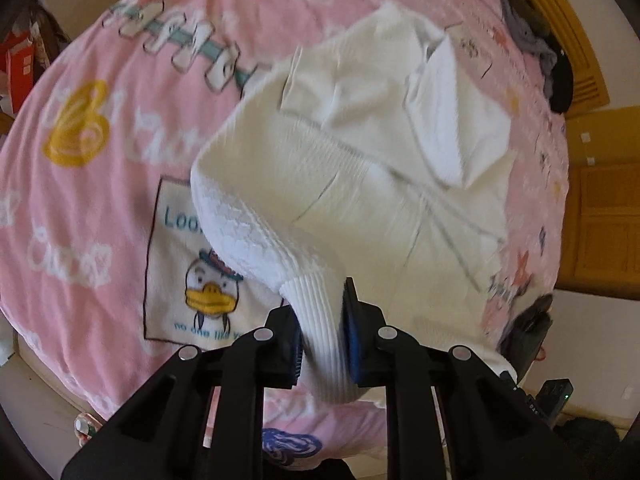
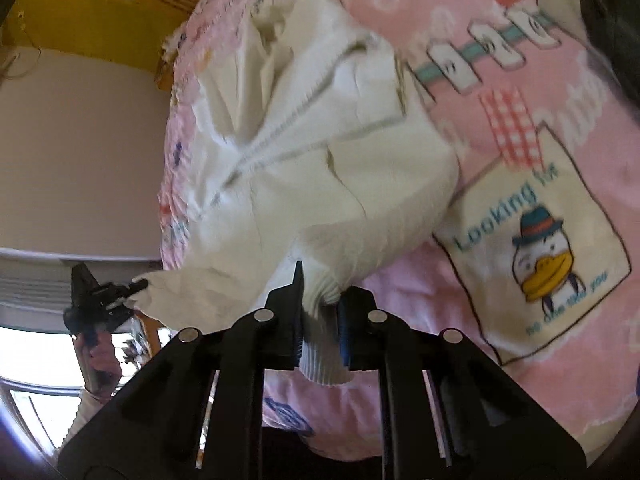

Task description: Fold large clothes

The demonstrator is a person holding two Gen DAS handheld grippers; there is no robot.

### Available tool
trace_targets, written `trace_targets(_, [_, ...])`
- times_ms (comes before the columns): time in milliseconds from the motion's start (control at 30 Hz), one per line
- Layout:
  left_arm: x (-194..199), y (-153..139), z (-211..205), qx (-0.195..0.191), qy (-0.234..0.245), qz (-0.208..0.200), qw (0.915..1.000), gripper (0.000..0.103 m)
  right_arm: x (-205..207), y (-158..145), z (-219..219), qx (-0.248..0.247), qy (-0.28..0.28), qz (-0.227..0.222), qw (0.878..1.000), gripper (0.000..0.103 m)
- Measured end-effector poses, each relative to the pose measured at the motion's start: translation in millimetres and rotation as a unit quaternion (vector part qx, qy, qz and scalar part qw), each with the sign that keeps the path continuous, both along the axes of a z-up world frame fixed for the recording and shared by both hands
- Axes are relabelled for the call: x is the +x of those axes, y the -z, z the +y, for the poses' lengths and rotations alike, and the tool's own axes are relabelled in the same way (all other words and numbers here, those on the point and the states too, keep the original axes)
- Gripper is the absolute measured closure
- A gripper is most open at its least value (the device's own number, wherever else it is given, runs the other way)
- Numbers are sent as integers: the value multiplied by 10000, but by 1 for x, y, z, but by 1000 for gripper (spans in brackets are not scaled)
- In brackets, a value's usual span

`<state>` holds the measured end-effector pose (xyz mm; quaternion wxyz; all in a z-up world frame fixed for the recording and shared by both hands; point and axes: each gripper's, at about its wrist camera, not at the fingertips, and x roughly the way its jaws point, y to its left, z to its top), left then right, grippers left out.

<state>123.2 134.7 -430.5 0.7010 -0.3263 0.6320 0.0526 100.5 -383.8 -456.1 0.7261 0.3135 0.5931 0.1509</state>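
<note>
Left wrist view: we see the left gripper (image 1: pixel 322 332) clamped on a ribbed cuff (image 1: pixel 320 344) of a white knitted garment (image 1: pixel 360 168). The cuff passes between the blue-padded fingers (image 1: pixel 352 336), and the sleeve rises from it in an arch toward the body of the garment. The garment lies spread on a pink blanket (image 1: pixel 100 200) printed with a duck cartoon (image 1: pixel 212 284), its folds bunched toward the far end. A dark heap of other clothes (image 1: pixel 536 40) sits at the far corner of the blanket, beside a yellow wooden headboard (image 1: pixel 576 32).

Right wrist view: we see the right gripper (image 2: pixel 320 328) likewise closed on a ribbed cuff (image 2: pixel 324 360), with knit fabric gathered above the fingers (image 2: pixel 290 320). The garment (image 2: pixel 320 140) drapes up from the blanket (image 2: pixel 520 20), partly lifted. At lower left, the left gripper (image 2: pixel 116 296), held in a hand (image 2: pixel 98 360), pinches the other sleeve end (image 2: pixel 160 296) before a bright window (image 2: pixel 32 344).
</note>
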Motion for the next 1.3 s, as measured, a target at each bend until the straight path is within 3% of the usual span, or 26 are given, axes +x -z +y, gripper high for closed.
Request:
trace_targets(133, [18,-26,10,-36,-167,-71,9998,87,31,-33,8,119,245,-34,9996,91])
trace_targets(367, [50,-61,39,-312,-600,-117,9976,87,97,-105,29,-168,273,-129,9994,91])
trace_targets(567, [118,-100,75,-414,-469,-463,9970,93,168,-136,30,-117,725,-104,9972,91])
trace_targets(667, [163,-95,93,-525,-320,-445,9971,94,210,-129,38,-205,760,19,9969,91])
trace_targets(833, [253,-38,94,-432,161,11,9989,96,276,-107,55,-363,739,320,9961,91])
trace_targets(967, [320,6,84,-519,297,99,9982,97,339,-90,70,-573,558,316,9963,91])
trace_targets(1167, [411,17,77,-386,672,-99,9969,97,414,-63,72,-897,420,473,9940,91])
trace_targets(1300, [453,27,85,-324,789,-21,9964,97,452,-32,56,-793,676,791,9914,91])
